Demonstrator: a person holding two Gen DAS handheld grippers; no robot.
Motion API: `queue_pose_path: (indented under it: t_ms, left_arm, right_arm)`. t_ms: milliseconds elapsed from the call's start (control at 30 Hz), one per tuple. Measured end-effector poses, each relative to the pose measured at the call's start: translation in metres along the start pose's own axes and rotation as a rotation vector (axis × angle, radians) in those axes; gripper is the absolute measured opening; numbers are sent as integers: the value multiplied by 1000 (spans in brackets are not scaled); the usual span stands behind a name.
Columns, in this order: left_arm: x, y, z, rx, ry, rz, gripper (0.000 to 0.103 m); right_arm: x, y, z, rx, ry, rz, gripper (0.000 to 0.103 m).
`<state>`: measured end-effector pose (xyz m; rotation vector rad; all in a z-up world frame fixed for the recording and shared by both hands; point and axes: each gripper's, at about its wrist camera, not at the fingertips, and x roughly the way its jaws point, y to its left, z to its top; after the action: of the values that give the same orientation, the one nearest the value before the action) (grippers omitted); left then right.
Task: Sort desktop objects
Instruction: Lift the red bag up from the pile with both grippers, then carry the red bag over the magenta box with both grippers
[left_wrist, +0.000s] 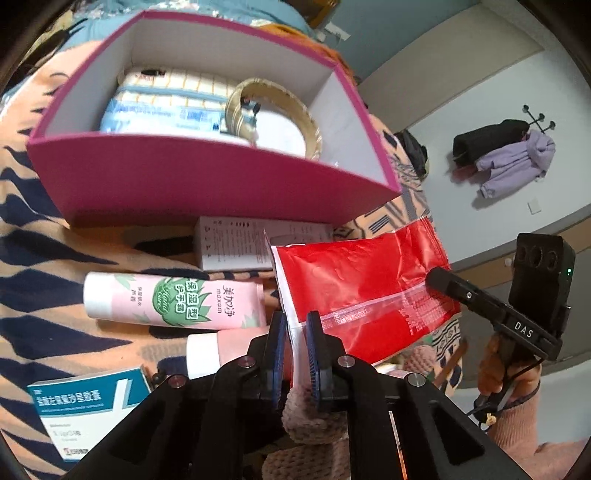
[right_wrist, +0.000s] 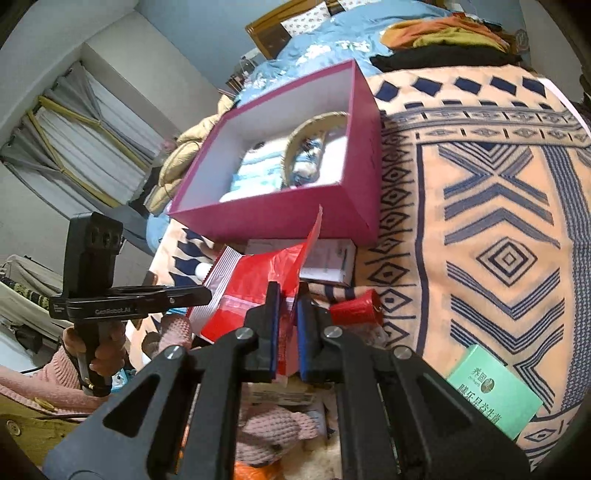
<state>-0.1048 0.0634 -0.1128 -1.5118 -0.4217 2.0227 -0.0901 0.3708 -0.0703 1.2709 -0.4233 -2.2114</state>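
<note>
Red bag (left_wrist: 364, 286) held up near pink box (left_wrist: 207, 184), clamped by left gripper (left_wrist: 297, 345) and, seemingly, right gripper (right_wrist: 286, 325).

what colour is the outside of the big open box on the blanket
Magenta pink outside, plain white inside; the box shows best in the left wrist view.

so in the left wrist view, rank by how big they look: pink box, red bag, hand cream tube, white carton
1. pink box
2. red bag, though it is held near the camera, which inflates it
3. and 4. hand cream tube and white carton: too alike to rank; the carton is partly hidden.
</note>
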Motion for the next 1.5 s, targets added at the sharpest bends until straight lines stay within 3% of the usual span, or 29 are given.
queue_pose_path:
  t_ms: [500,1500]
  left_arm:
    - [-41,-6,7,18,-109,-9,11]
    - [-92,-17,33,93,-256,91,11]
  right_arm:
    - [-11,35,20,-92,-50,46,9]
    - [-4,78,71,-213,-99,114,10]
